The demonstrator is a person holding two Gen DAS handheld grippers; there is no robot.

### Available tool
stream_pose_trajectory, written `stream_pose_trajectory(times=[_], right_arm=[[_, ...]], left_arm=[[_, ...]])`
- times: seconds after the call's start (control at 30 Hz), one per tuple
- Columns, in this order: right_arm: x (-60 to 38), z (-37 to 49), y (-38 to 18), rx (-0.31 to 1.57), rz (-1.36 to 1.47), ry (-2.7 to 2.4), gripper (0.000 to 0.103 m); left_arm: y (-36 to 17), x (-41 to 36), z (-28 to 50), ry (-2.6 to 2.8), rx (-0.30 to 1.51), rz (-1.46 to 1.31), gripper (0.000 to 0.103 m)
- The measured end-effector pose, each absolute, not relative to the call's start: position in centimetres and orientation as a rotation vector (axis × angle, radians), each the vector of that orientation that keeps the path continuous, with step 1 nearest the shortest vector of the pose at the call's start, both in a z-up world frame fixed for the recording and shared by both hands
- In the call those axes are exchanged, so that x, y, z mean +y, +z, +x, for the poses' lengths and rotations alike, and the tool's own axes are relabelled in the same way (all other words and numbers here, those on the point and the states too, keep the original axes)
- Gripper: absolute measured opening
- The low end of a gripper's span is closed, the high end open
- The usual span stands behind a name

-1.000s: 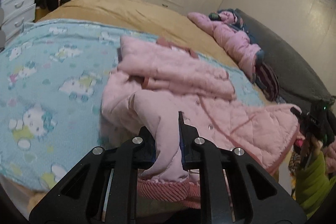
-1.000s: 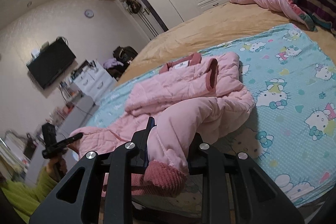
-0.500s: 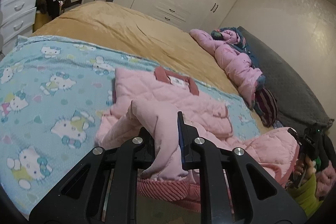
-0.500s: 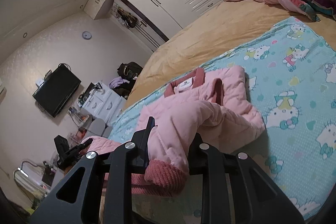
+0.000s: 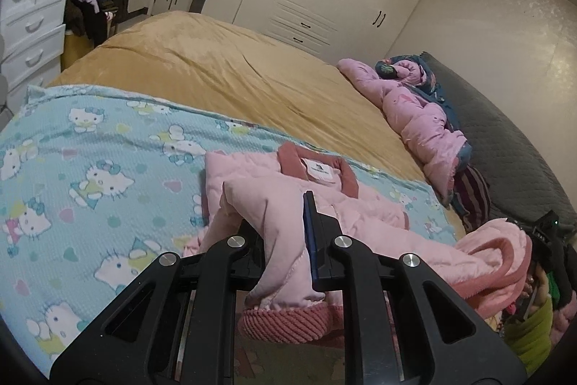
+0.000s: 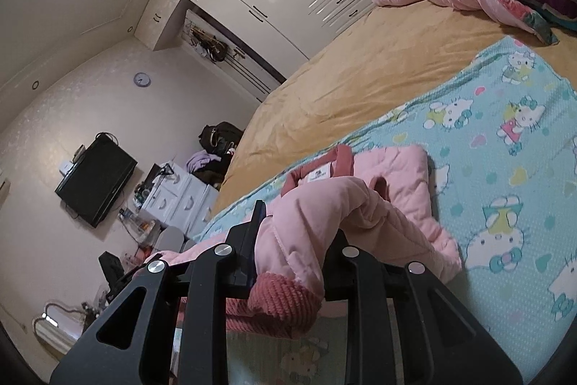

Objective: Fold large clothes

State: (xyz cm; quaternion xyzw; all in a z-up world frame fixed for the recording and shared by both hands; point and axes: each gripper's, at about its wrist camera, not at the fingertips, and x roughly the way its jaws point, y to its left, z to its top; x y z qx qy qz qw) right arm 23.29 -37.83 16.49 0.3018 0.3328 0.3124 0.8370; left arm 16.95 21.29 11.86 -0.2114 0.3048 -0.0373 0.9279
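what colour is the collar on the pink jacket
Darker dusty rose on the pink jacket; its collar shows best in the left wrist view.

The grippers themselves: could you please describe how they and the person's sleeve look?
Both the left gripper and right gripper are matte black frames with triangular cut-outs, round silver screws and blue-edged finger pads. The bright green sleeve shows below the far handset.

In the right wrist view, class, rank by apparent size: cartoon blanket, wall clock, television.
1. cartoon blanket
2. television
3. wall clock
The blanket lies nearest the camera, which exaggerates it.
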Motion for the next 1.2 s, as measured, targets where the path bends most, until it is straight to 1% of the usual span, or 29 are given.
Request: stream_pose_trajectory(times=[0.53,0.7,1.2], right_arm=[[-37.0,30.5,15.9,0.698,0.655,0.608,0.022],[-36.5,33.2,14.7,0.715,0.656,0.587,0.022],[-34.2,41.1,9.7,0.865,0.641,0.502,0.022]], left_arm=[[11.7,22.1,23.1,-0.03,0.634,-0.373,0.008],[10.6,22.6,25.3,-0.013,0.654,-0.37,0.009],[5.8,23.6,31.2,0.028,0.756,-0.355,0.009]])
